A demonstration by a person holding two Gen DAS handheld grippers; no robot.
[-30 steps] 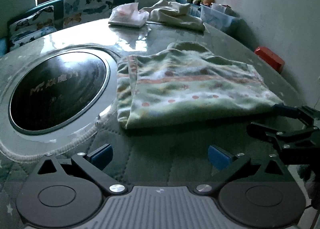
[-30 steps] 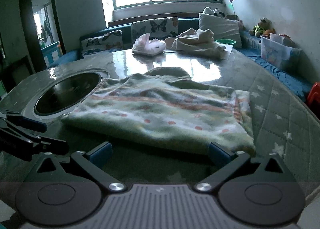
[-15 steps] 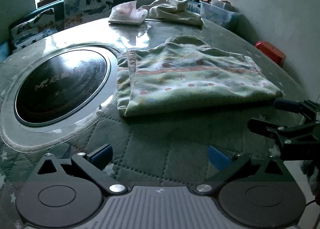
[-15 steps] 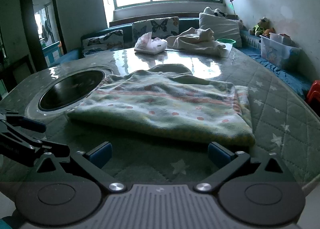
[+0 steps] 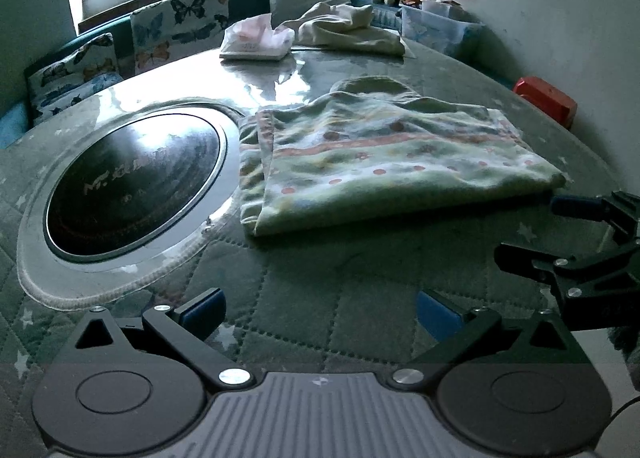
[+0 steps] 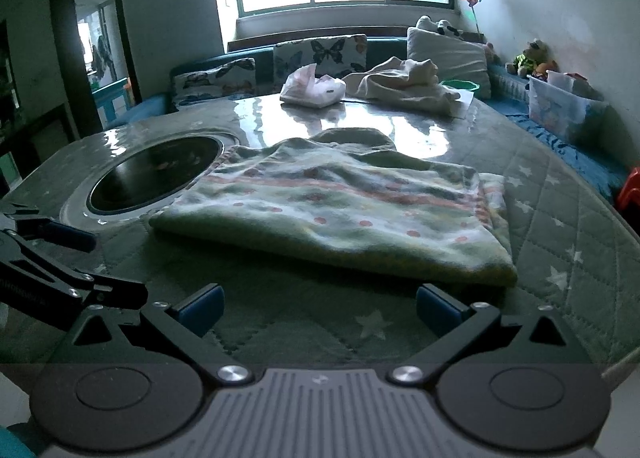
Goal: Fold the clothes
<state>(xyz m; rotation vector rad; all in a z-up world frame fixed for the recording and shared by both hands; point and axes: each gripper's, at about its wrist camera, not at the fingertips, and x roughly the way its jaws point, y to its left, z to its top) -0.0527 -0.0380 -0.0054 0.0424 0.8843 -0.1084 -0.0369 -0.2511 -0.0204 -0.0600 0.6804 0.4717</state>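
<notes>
Progress looks good from where I sit: the patterned garment point(image 5: 384, 161) lies on the quilted tabletop point(image 5: 320, 298) as a flat, roughly rectangular bundle, doubled over with a clean folded edge toward me and layered edges showing on the side next to the dark round inset point(image 5: 132, 185). One layered edge overlaps the inset's pale rim. A rounded flap, perhaps a hood or collar, pokes out past the far edge, so I judge the fold only partly finished; at least one more fold to halve the bundle probably remains, and that flap may want tucking.

My left gripper point(image 5: 318, 308) hovers over bare tabletop short of the garment, its jaws spread wide with nothing between them. My right gripper point(image 6: 318, 304) is likewise released and empty, and sits a little nearer the garment's folded edge, apart from it. Each gripper shows at the edge of the other's view, so they flank the bundle from the near side.

At the far side of the tabletop a cream garment point(image 6: 400, 85) lies crumpled and unfolded beside a tissue pack point(image 6: 312, 87). If it counts as part of the job, it has not been started.
</notes>
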